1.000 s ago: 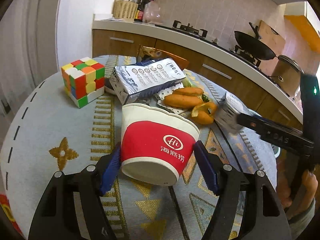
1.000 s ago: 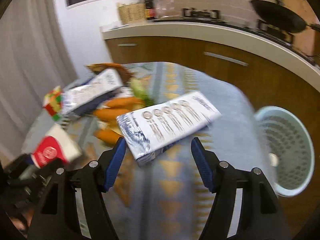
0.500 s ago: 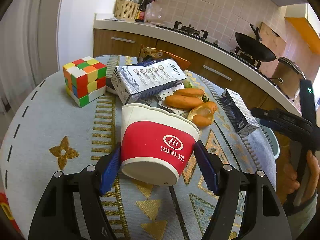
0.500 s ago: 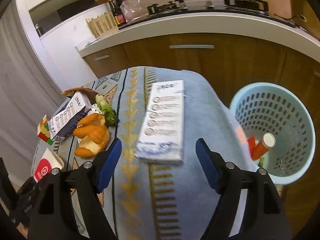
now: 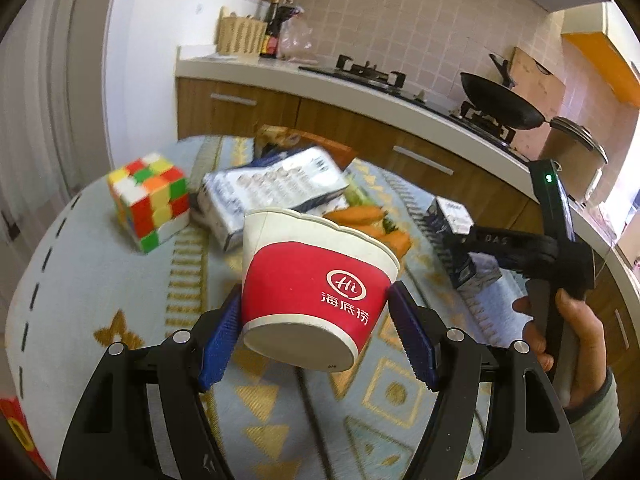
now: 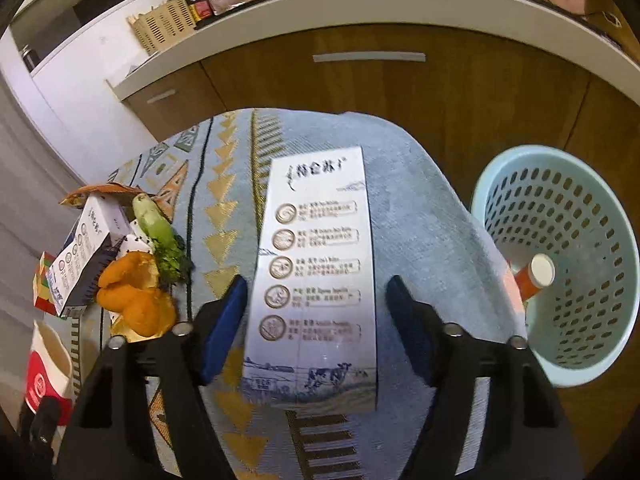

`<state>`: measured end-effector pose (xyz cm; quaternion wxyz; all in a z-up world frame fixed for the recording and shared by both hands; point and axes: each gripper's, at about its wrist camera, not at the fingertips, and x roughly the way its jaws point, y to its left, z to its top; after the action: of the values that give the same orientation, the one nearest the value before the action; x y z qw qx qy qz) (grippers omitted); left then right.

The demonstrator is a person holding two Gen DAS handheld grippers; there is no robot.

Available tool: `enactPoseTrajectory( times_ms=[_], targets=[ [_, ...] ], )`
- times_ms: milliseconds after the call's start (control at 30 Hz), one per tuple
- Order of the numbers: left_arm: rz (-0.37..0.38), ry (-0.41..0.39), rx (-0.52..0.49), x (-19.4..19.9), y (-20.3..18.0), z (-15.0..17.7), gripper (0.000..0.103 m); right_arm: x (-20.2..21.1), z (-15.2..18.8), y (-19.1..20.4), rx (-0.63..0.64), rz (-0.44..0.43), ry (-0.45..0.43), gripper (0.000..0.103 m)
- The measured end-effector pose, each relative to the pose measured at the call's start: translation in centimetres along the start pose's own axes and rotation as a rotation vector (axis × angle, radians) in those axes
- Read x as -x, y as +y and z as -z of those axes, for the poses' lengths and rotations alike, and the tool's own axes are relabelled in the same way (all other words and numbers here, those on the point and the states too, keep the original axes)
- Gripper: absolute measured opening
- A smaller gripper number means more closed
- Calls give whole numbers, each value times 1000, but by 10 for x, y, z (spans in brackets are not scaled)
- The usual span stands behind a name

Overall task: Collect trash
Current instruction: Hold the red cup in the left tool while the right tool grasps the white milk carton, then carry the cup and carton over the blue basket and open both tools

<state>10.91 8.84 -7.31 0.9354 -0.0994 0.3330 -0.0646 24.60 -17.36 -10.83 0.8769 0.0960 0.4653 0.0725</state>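
A red and white paper cup (image 5: 312, 280) hangs tilted just above the table, with my left gripper (image 5: 316, 320) shut on it, both blue pads against its sides. A white and blue milk carton (image 6: 320, 260) lies flat on the patterned tablecloth near the table's right edge. My right gripper (image 6: 316, 300) straddles it. Its jaws are closing, and a narrow gap still shows between each pad and the carton. In the left wrist view this carton (image 5: 456, 216) sits at the right with the right gripper over it.
A pale blue perforated basket (image 6: 580, 208) stands on the floor right of the table, with a white-capped orange bottle (image 6: 536, 276) inside. A second carton (image 5: 272, 192), orange peels (image 6: 136, 300), a green vegetable (image 6: 160, 236) and a colour cube (image 5: 150, 200) sit mid-table. Kitchen cabinets stand behind.
The left gripper has lifted the cup off the table and tilted it. The right gripper has moved in over the lying carton and its jaws have narrowed around it.
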Motion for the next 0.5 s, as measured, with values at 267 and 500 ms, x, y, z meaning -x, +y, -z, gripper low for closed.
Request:
enactPoseTrajectory(
  times_ms=[267, 500],
  targets=[
    [43, -47, -60, -6, -41, -34, 69, 39, -7, -13, 24, -17, -107, 50],
    [137, -79, -110, -19, -96, -65, 69, 93, -20, -58, -32, -12, -228, 50]
  ],
)
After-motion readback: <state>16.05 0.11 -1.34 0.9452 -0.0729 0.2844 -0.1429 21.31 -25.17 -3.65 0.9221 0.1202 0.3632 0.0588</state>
